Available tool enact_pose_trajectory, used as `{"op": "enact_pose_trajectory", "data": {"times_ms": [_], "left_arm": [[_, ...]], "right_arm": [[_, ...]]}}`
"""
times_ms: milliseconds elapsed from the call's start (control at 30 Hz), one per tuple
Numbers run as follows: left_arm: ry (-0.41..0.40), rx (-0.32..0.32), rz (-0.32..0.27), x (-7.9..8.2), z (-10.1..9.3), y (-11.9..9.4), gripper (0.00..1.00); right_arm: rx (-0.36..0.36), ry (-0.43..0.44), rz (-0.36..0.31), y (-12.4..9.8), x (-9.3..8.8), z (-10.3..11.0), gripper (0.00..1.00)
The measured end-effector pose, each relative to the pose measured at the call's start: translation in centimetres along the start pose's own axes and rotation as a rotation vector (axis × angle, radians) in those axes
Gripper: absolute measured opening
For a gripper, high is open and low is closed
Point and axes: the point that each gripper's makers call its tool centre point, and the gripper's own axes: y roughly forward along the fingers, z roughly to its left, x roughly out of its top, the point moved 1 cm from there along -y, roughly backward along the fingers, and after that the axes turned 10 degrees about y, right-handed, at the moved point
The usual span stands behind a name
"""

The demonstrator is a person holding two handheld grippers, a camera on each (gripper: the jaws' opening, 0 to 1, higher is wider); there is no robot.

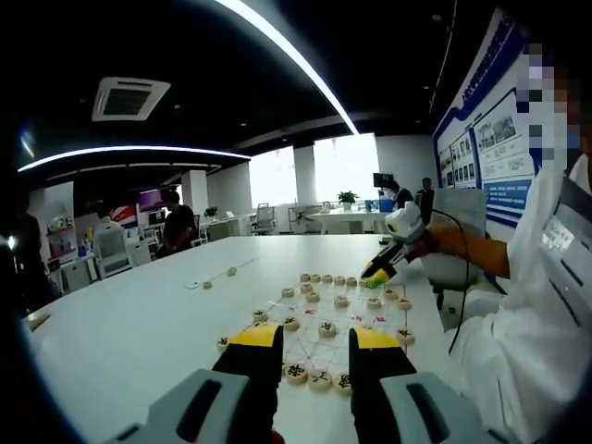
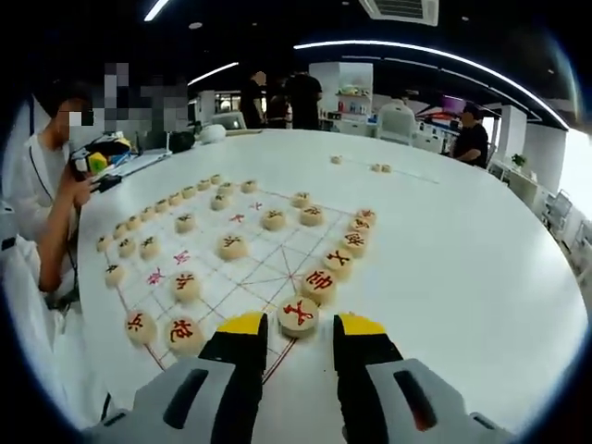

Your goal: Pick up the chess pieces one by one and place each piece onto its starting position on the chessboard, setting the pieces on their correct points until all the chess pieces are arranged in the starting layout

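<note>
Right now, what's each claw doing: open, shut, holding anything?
Left claw: open, empty, above the black-marked pieces.
Right claw: open, empty, a red-marked piece just ahead between its tips.

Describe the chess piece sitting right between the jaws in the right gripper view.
The chess piece is a round, flat disc, pale wood by its look, with a red character on its top face. It lies flat on the chessboard at its near edge, next to a similar red-marked piece. The right hand-held gripper is open, its yellow-tipped jaws on either side of the piece, not touching it.
</note>
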Motion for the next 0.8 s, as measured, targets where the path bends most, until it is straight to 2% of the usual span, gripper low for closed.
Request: {"op": "enact_pose_trajectory", "data": {"times_ms": [67,233,400,667,767,800], "left_arm": [[0.001,0.001,-0.001,0.1,0.0,0.0,0.30],[0.001,0.003,-0.001,0.0,0.0,0.0,0.30],[0.003,-0.001,-0.002,0.1,-0.1,0.0,0.30],[0.001,0.006,-0.002,0.0,0.1,-0.2,0.30],[0.001,0.007,-0.003,0.0,0.2,-0.2,0.30],[0.000,0.007,-0.003,0.0,0.2,-0.2,0.30]], "right_arm": [[-0.010,0.010,0.000,-0.1,0.1,-0.2,0.39],[0.007,0.096,-0.102,-0.9,2.5,0.0,0.39],[0.009,0.091,-0.144,-0.7,5.0,0.4,0.39],[0.008,0.001,-0.133,3.5,9.4,0.3,0.39],[0.009,0.009,-0.138,5.7,11.7,-0.5,0.39],[0.010,0.011,-0.140,6.0,11.9,-0.7,0.39]]}}
